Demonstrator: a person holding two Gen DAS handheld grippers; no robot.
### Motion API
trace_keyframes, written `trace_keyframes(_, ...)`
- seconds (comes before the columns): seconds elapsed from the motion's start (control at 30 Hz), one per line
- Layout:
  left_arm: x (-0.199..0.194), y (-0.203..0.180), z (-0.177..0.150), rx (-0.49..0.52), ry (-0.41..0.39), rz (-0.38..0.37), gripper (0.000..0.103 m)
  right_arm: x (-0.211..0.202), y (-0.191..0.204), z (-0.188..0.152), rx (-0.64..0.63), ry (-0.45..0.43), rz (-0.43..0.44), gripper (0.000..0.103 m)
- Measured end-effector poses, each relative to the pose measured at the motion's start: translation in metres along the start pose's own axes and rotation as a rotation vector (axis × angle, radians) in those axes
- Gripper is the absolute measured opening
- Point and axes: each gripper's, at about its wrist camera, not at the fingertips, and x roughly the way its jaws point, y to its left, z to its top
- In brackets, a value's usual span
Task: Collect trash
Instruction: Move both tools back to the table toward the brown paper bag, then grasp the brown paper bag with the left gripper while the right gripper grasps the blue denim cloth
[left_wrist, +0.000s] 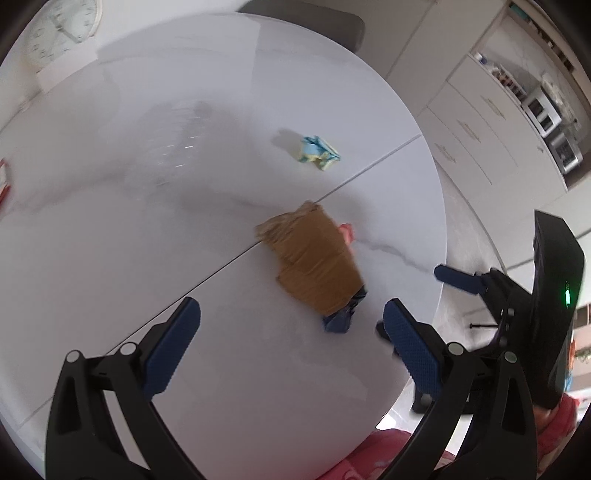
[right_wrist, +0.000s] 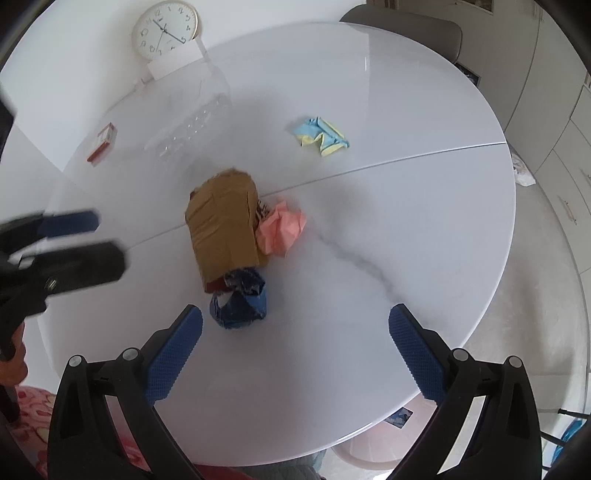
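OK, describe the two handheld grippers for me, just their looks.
Both match: the left gripper and right gripper have black, curved plastic frames with silver rivets, and fingers faced with blue dimpled pads. The right one's black body carries a green light, seen in the left wrist view. No cables show.

Brown cardboard wad (right_wrist: 225, 225), pink (right_wrist: 282, 229), blue (right_wrist: 240, 299), possibly touching.

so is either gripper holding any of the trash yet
No, nothing is held. The left gripper and the right gripper are both open above the table, short of the brown paper bag.
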Motion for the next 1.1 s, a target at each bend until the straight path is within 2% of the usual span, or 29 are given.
trace_keyframes(0.13, 0.022, -0.012, 0.018, -0.006, 0.043, -0.026, 0.095, -0.001, -0.006, -0.009, 0.026, 0.010, 0.003, 0.100)
trace_keyframes(0.3, 0.053, -0.009, 0.034, -0.103, 0.098, -0.029, 0.095, -0.004, -0.012, -0.018, 0.044, 0.010, 0.001, 0.100)
trace_keyframes(0.37, 0.061, -0.001, 0.037, -0.162, 0.103, -0.009, 0.090, -0.006, -0.013, -0.021, 0.048, 0.008, 0.003, 0.100)
trace_keyframes(0.47, 0.068, 0.012, 0.036, -0.243, 0.118, -0.014, 0.075, -0.007, -0.012, -0.024, 0.054, 0.006, 0.012, 0.100)
trace_keyframes(0.57, 0.069, 0.026, 0.031, -0.303, 0.120, -0.030, 0.072, -0.007, -0.012, -0.025, 0.057, 0.004, 0.016, 0.100)
trace_keyframes(0.6, 0.069, 0.029, 0.029, -0.315, 0.119, -0.036, 0.065, -0.007, -0.012, -0.025, 0.059, 0.003, 0.020, 0.100)
trace_keyframes(0.63, 0.068, 0.033, 0.028, -0.329, 0.120, -0.048, 0.063, -0.007, -0.012, -0.025, 0.059, 0.003, 0.023, 0.100)
trace_keyframes(0.93, 0.059, 0.058, 0.005, -0.414, 0.106, -0.103, 0.056, 0.001, 0.007, -0.009, 0.007, -0.008, 0.038, 0.100)
trace_keyframes(1.1, 0.057, 0.062, 0.003, -0.408, 0.093, -0.099, 0.055, 0.016, 0.020, 0.008, -0.027, 0.001, 0.053, 0.094)
